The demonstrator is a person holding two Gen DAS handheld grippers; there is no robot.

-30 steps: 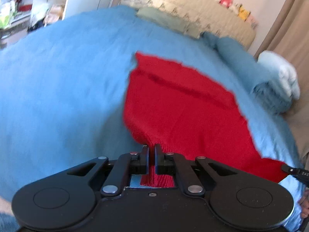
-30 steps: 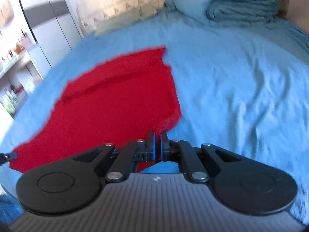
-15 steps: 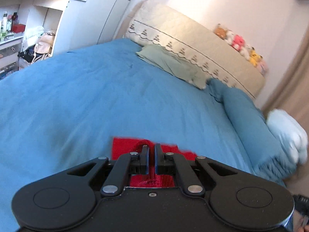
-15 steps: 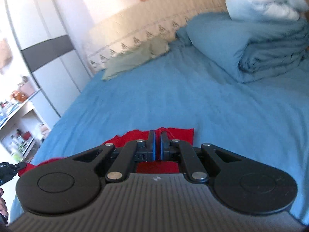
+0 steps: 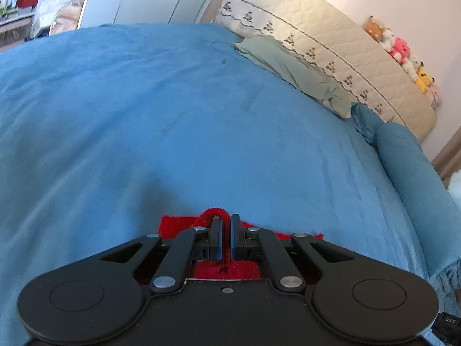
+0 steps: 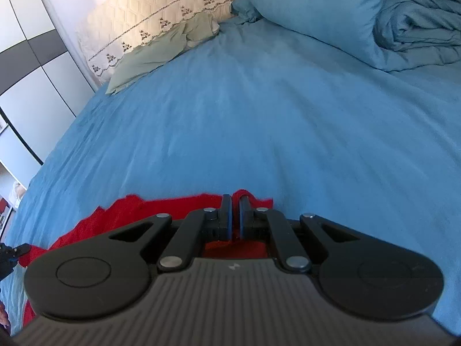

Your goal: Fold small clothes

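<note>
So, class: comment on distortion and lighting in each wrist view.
Left wrist view: fisheye bows the headboard and blue bedspread into curves; wall overexposed.
Right wrist view: wardrobe lines bend, upper left washed out; the red garment stays sharp.

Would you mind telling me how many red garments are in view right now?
1. A single red garment lies on the blue bedspread, gripped at its near edge by the left gripper and the right gripper; most of it is hidden beneath them.
</note>
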